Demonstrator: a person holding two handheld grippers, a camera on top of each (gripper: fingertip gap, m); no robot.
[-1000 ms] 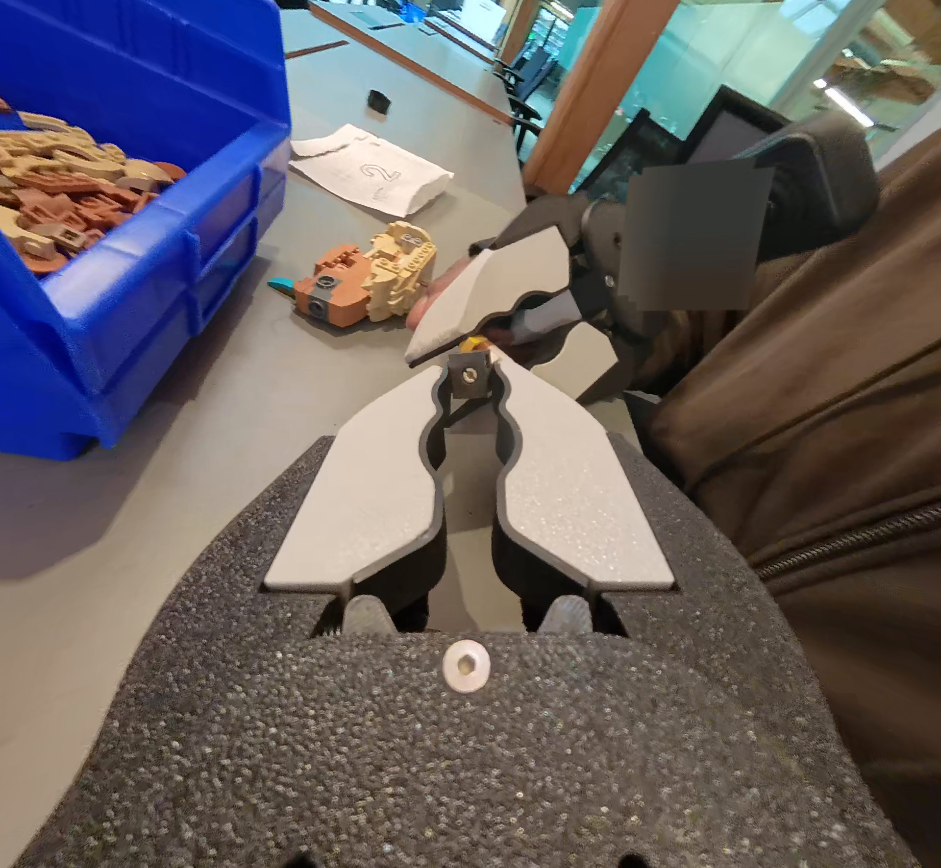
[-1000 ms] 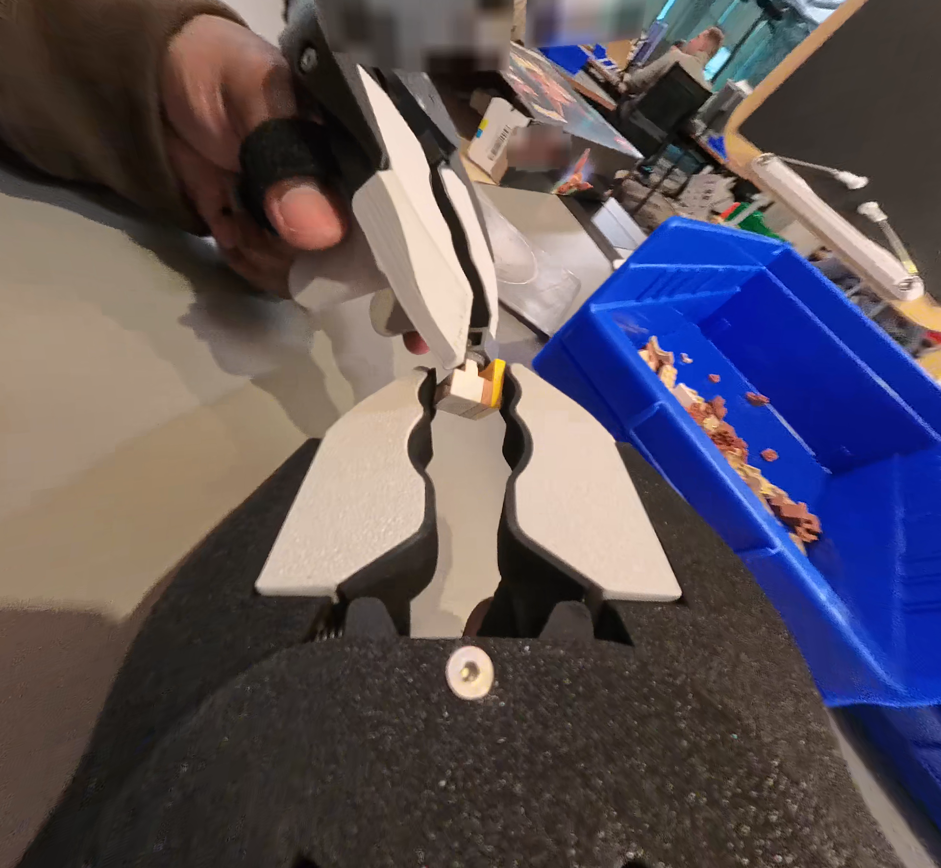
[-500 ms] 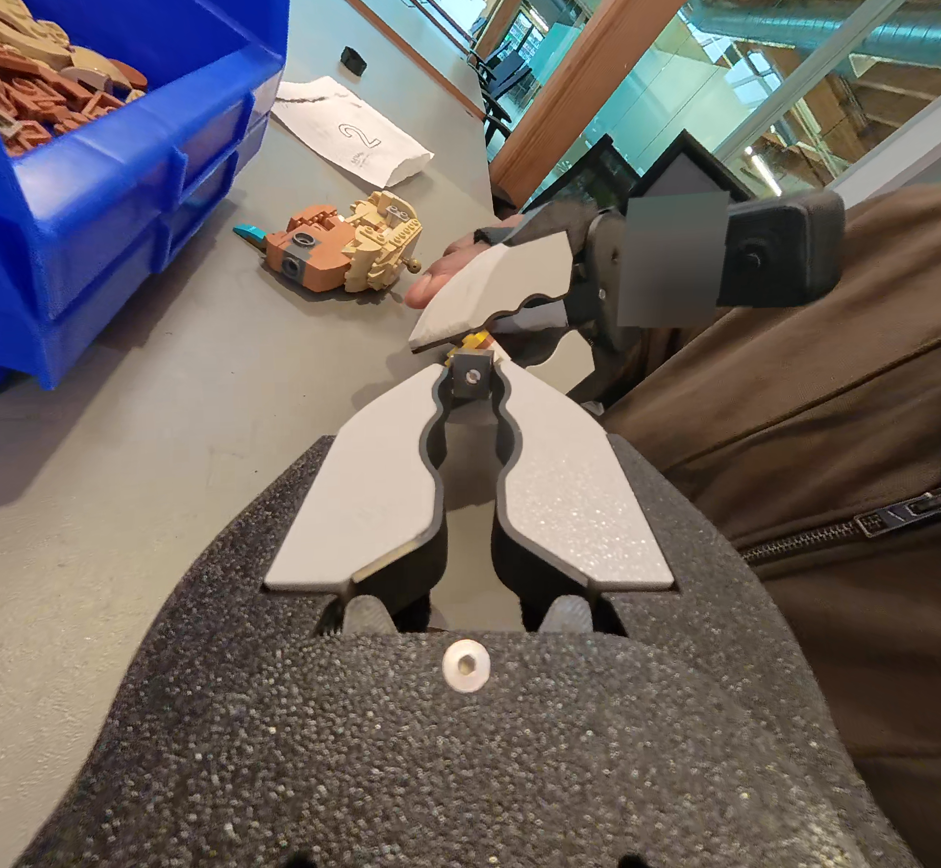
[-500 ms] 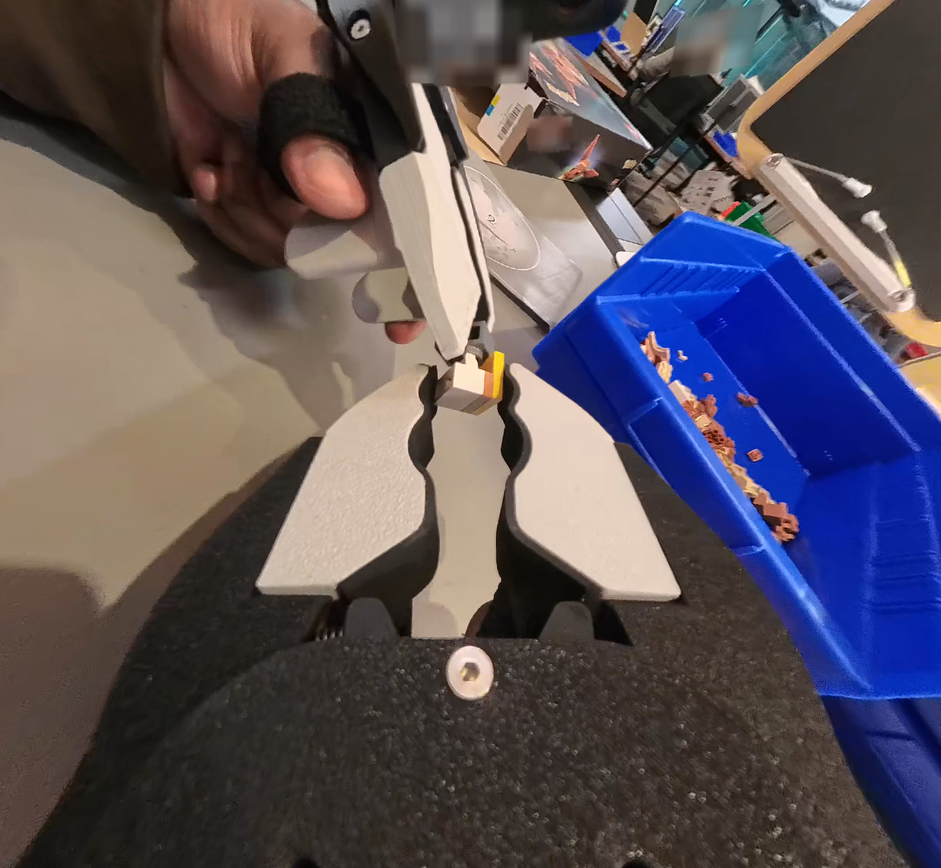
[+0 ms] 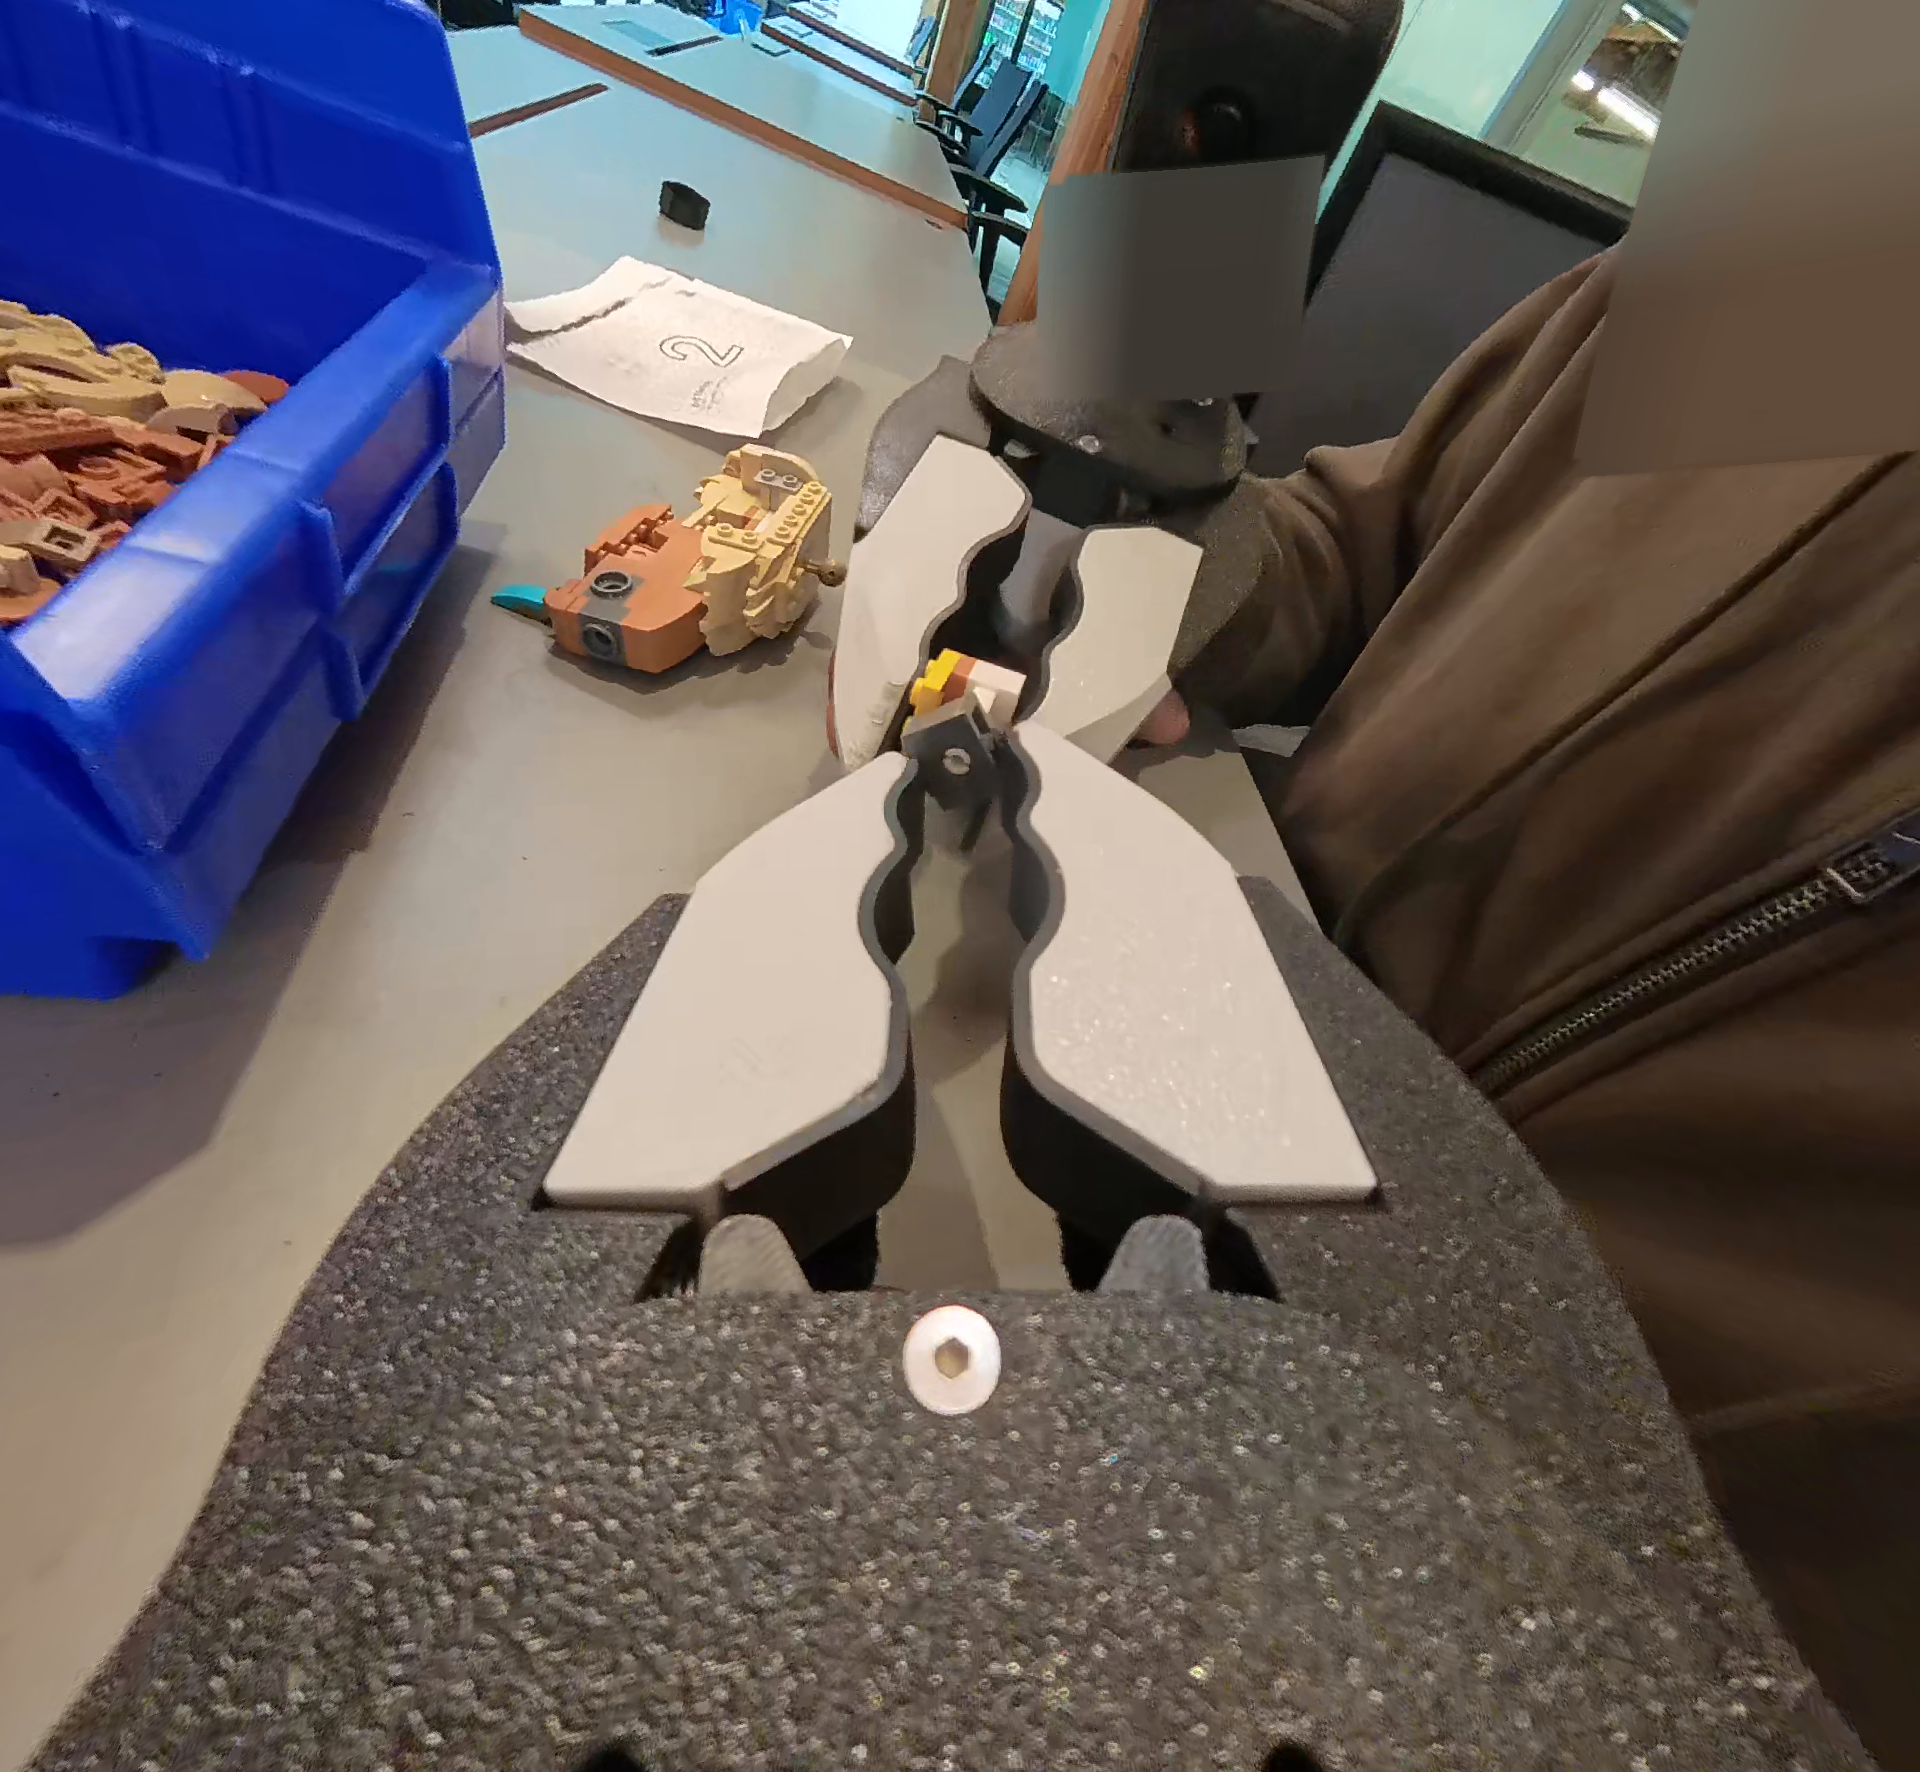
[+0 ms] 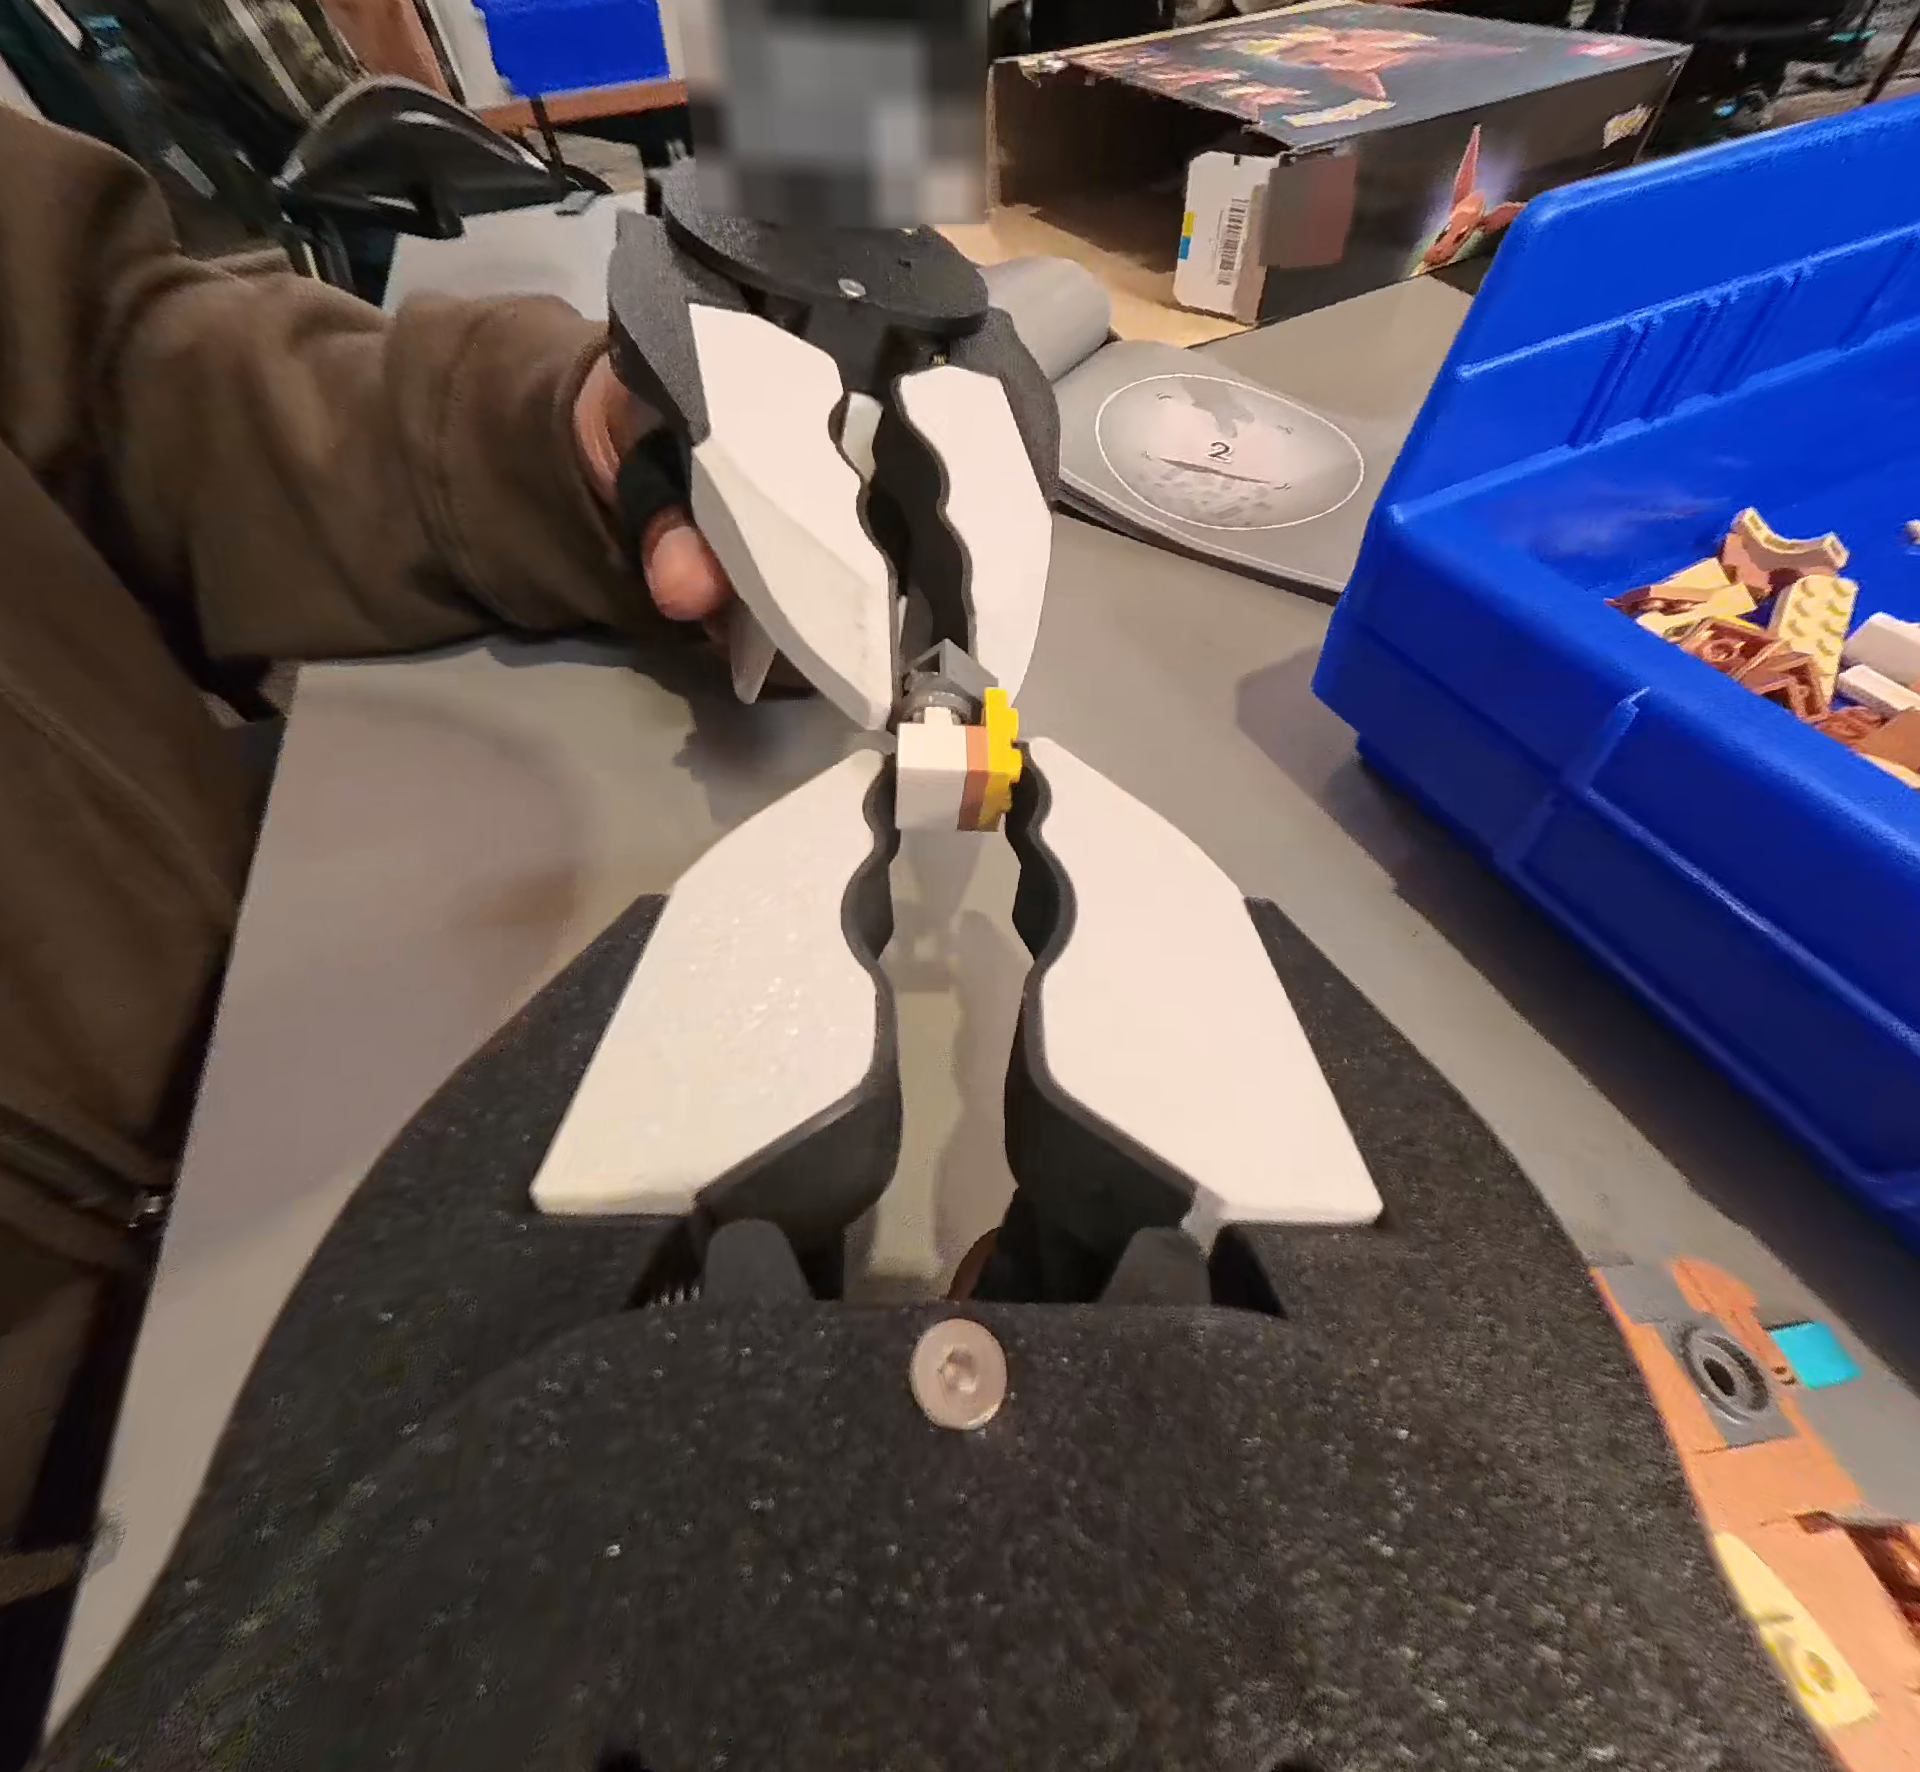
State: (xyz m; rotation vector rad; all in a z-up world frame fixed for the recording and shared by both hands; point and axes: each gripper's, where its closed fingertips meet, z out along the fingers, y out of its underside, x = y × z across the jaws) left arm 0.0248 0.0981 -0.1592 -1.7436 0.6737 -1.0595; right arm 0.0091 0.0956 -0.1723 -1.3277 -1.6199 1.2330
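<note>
1. A blue bin fills the upper left of the left wrist view and the right edge of the right wrist view. It stands on the grey table and holds loose tan and brown bricks.
2. A brown sleeve fills the right side of the left wrist view.
3. The left gripper and the right gripper meet tip to tip at frame centre, above the table.
4. A partly built tan and brown brick model lies on the table left of centre, near the bin. A creased paper sheet lies above it in the frame.
5. The right gripper's jaws are clamped on a small stack of white, brown and yellow bricks, with one pad on the white end and one on the yellow.
6. The left gripper's jaws pinch a dark grey piece with a round hole. Its far end appears to touch the top of the stack.
</note>
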